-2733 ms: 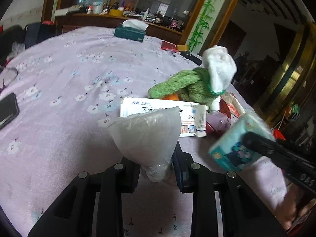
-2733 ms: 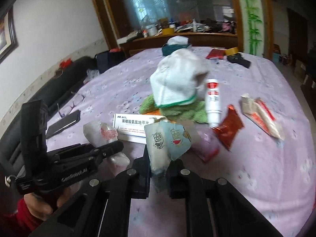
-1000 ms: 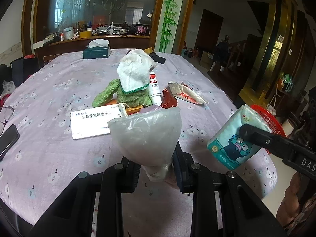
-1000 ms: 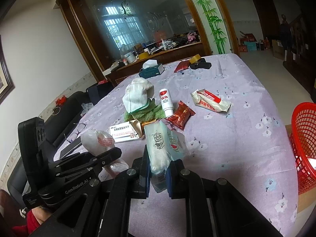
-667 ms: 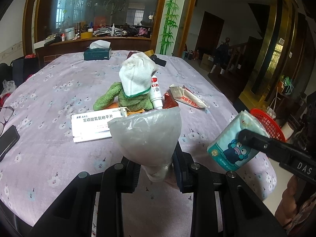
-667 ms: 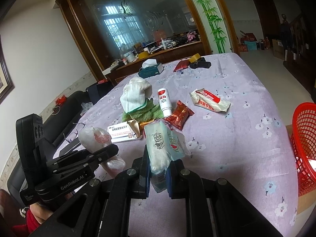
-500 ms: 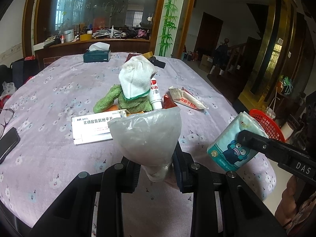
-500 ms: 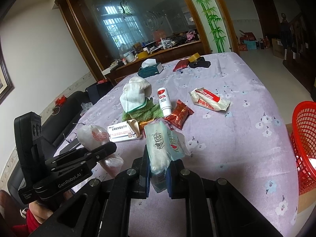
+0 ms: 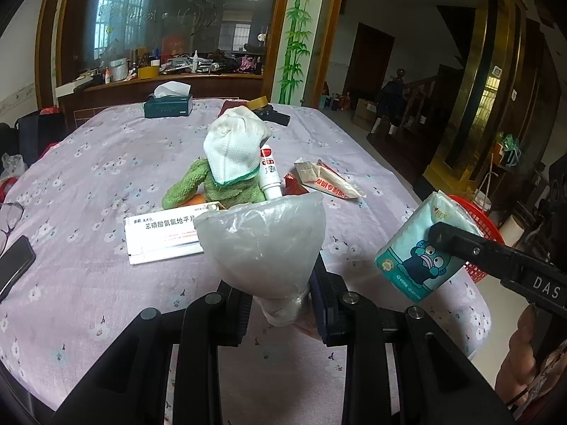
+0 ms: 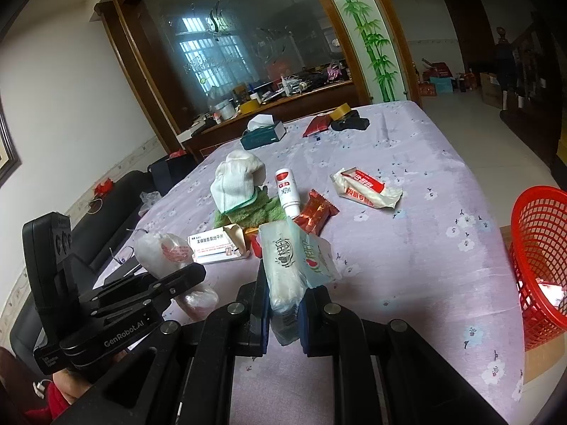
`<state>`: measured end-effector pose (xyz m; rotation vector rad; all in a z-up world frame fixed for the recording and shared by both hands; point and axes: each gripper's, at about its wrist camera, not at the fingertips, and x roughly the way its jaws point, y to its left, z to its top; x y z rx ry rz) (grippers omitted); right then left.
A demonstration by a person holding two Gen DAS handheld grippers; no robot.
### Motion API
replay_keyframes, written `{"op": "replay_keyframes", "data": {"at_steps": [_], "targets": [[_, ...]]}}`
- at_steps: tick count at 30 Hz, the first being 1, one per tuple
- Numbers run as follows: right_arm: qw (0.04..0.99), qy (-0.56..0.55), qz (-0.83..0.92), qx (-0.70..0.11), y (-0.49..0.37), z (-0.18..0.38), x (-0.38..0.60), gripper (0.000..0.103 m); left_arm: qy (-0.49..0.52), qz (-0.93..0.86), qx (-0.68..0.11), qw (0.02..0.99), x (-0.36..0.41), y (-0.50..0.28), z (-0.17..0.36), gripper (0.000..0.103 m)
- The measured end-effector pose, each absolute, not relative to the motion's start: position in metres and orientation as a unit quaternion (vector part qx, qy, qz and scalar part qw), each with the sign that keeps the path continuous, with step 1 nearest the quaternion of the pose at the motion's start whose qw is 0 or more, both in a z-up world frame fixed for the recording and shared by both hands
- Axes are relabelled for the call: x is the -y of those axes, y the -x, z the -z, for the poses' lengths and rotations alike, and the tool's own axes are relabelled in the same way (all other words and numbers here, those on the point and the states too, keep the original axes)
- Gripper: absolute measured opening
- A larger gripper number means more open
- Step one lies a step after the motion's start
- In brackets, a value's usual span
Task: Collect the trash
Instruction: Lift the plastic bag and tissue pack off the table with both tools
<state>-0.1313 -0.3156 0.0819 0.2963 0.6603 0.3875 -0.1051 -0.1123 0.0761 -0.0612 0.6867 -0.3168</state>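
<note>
Trash is held in both grippers at this moment, above the near edge of the worktop (image 9: 88, 163) with its lilac flowered cloth. The left gripper (image 9: 280, 301) has its fingers pinching the lower, twisted end of a clear plastic bag (image 9: 264, 244), so the wide part of the bag stands up in front of the camera. The right gripper (image 10: 283, 313) has its fingers pressed on the bottom of a tissue pack (image 10: 292, 265), which also stands upright. I judge that both pieces are gripped by the end because it is the thin part that fits between the fingers, and that they are kept high so they can be carried over to the red basket (image 10: 538, 258), which stands beside the worktop at the right edge of the right wrist view.

More things lie on the cloth in the middle of both frames: a white medicine box (image 9: 159, 235), a green cloth (image 9: 226, 189) with a white knitted cap (image 9: 232, 148) on top of it, a white tube (image 9: 269, 177), a red wrapper (image 10: 315, 212) and a white and red packet (image 10: 365, 187). They are close together, and some are probably trash not yet collected.

The right wrist view shows the basket almost whole, with something light inside it, and also the red print on the plastic bag. The left wrist view shows only the rim of the basket behind the tissue pack, but it shows the blue cartoon face of the pack, a dark phone (image 9: 14, 265) at the left edge, and the hand (image 9: 521, 357) that carries the right gripper.
</note>
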Motion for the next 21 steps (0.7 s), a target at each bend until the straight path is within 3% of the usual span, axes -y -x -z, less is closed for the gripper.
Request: {"op": "replay_keyframes", "data": {"at_steps": [21], "targets": [[0.930,-0.181,-0.142,-0.286,0.146,-0.099,0.371,0.014,0.002,0.216,-0.333,0.918,0.177,0.093,-0.096,0.028]]}}
